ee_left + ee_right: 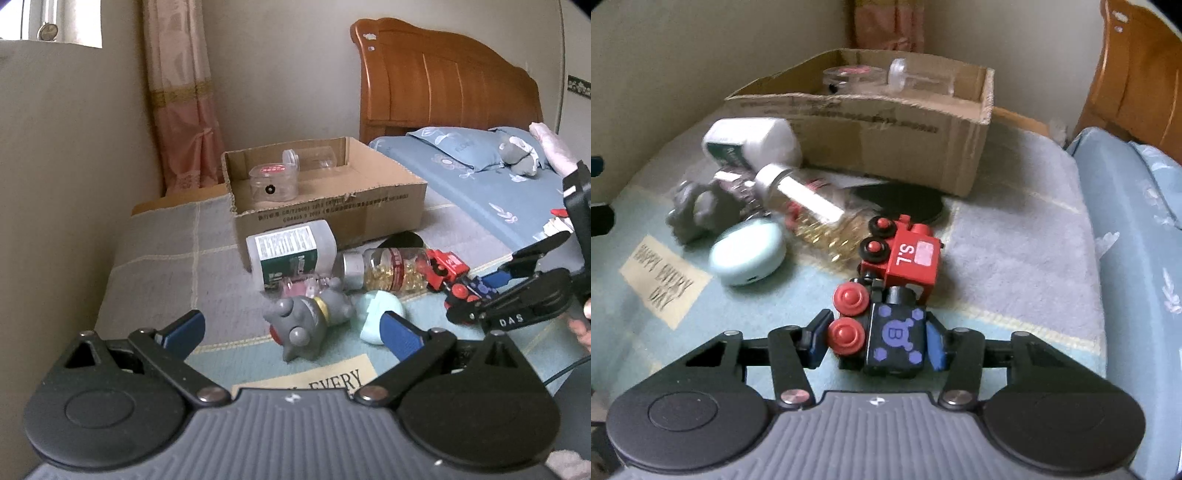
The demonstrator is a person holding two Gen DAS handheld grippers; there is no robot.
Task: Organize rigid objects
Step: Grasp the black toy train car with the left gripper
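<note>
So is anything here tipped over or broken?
Nothing looks broken. Tipped over: the white bottle, the capsule bottle, the grey toy and the toy train lie on their sides in front of the cardboard box.

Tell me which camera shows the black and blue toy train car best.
The right wrist view: the black and blue train car fills the foreground between the right gripper fingers, its "B" face legible. The left wrist view shows it small, side-on, partly behind the gripper.
</note>
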